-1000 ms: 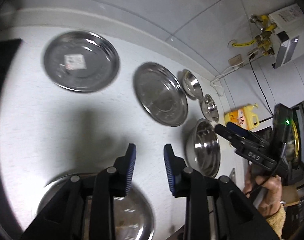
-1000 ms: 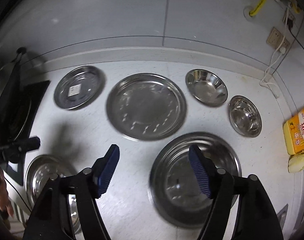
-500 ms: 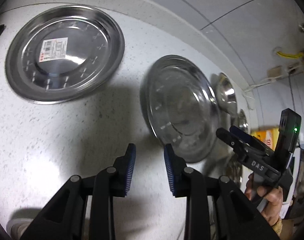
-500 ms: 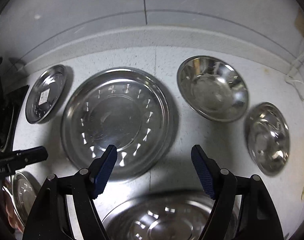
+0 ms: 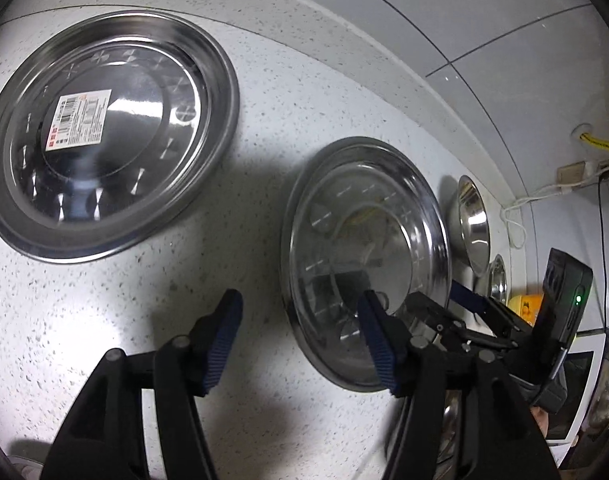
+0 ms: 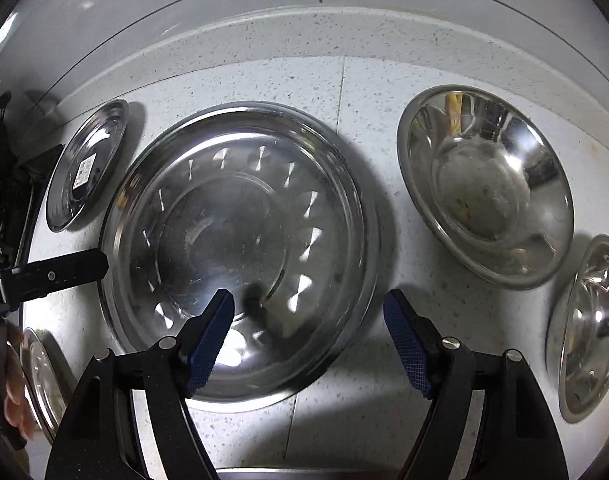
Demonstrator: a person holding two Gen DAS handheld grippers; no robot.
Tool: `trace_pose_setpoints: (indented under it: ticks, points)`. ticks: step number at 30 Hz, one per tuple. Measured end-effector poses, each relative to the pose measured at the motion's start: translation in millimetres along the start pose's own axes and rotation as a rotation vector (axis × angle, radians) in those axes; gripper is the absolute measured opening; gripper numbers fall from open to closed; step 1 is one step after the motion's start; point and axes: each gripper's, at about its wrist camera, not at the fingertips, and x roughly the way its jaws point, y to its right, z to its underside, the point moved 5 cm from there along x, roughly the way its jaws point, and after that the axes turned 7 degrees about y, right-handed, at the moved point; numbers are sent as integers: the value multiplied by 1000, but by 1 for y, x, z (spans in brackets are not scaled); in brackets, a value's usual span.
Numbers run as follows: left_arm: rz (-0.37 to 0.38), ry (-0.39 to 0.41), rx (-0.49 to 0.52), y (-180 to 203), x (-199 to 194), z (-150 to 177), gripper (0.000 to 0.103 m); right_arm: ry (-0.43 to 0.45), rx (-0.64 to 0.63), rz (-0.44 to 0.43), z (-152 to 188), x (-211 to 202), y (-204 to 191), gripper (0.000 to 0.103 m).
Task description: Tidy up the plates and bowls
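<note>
A large steel plate (image 6: 240,248) lies on the speckled white counter (image 6: 344,400); it also shows in the left wrist view (image 5: 364,256). My right gripper (image 6: 308,340) is open, straddling its near right rim. My left gripper (image 5: 300,332) is open, straddling its left rim, empty. A plate with a sticker (image 5: 100,136) lies far left and shows small in the right wrist view (image 6: 86,164). A steel bowl (image 6: 484,184) and a smaller bowl (image 6: 592,328) lie to the right.
The tiled wall (image 6: 304,8) runs behind the counter. A black stove edge (image 6: 8,200) is at far left. Another steel plate (image 6: 40,376) lies near left. A yellow bottle (image 5: 524,308) and wall cables (image 5: 544,192) are at the right.
Both grippers have moved forward and down toward the large plate. My left gripper's jaws have opened from nearly closed. The right gripper stays open.
</note>
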Motion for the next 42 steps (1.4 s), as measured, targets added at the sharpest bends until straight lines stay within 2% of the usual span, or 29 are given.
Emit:
trace_pose_setpoints:
  ticks: [5,6,7,8,9,10,12,15,21,27,36,42]
  points:
    - [-27,-18,-5,2,2,-1,56,12,-14,-18,-1,1,1,72]
    - [-30,-19,-2,2,2,-1,52,17,-16,-16,-1,1,2,68]
    - [-27,-25,6,5,5,0,35,22,-17,-15,-1,0,2,65]
    - [-19,-42,7,6,9,2,24,30,-20,-14,0,-2,4,55]
    - [-27,-49,7,6,11,4,18,35,-21,-14,0,-4,6,43]
    - [-55,-35,24,6,11,3,12,37,-20,-9,0,-5,8,38]
    - [-81,-23,40,6,11,2,9,44,-33,18,0,-7,14,28]
    - [-69,4,26,4,3,3,9,48,-41,34,-1,-10,19,16]
    - [-69,86,28,3,-36,3,10,107,-53,2,-7,-30,10,15]
    - [-50,134,6,-12,-84,16,10,157,-73,-38,-6,-55,-14,15]
    - [32,192,3,-48,-173,56,10,225,-115,-52,20,-111,-73,15]
    - [74,213,22,-84,-235,93,9,256,-124,-67,55,-137,-137,15]
